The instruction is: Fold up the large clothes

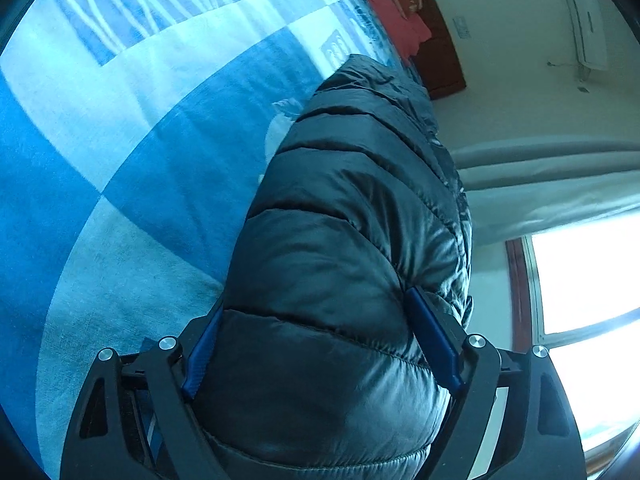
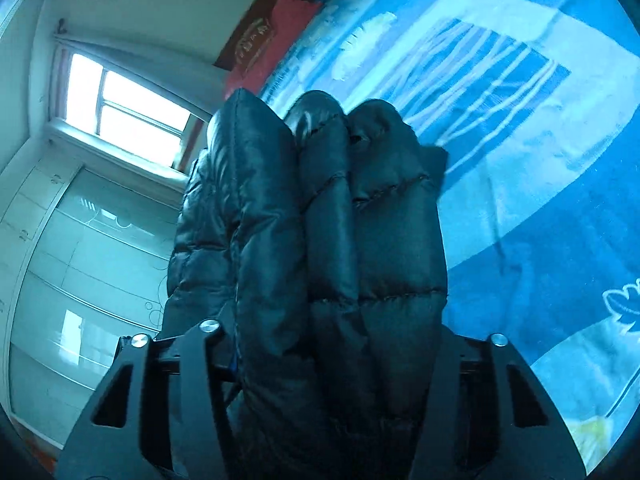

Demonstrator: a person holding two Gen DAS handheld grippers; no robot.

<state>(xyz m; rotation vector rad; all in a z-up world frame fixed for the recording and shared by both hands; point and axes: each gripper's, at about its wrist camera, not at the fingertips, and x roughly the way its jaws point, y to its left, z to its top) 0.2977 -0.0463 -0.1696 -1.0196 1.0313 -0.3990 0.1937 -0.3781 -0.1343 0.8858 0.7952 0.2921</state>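
Note:
A black quilted puffer jacket point(image 1: 344, 240) fills the middle of the left wrist view, lifted above the blue patterned bed sheet point(image 1: 120, 168). My left gripper point(image 1: 320, 340) is shut on a thick fold of the jacket, its blue pads point(image 1: 434, 340) pressing both sides. In the right wrist view the jacket point(image 2: 328, 240) is bunched in several thick folds. My right gripper point(image 2: 332, 344) is shut on these folds; its fingertips are hidden by the fabric. The bed sheet point(image 2: 540, 160) lies behind and to the right.
A red pillow point(image 1: 394, 4) lies at the head of the bed by a dark wooden headboard point(image 1: 444, 56). A bright window point(image 2: 120, 112) and pale wardrobe doors point(image 2: 80, 260) stand beside the bed. White curtains point(image 1: 552, 184) hang near the window.

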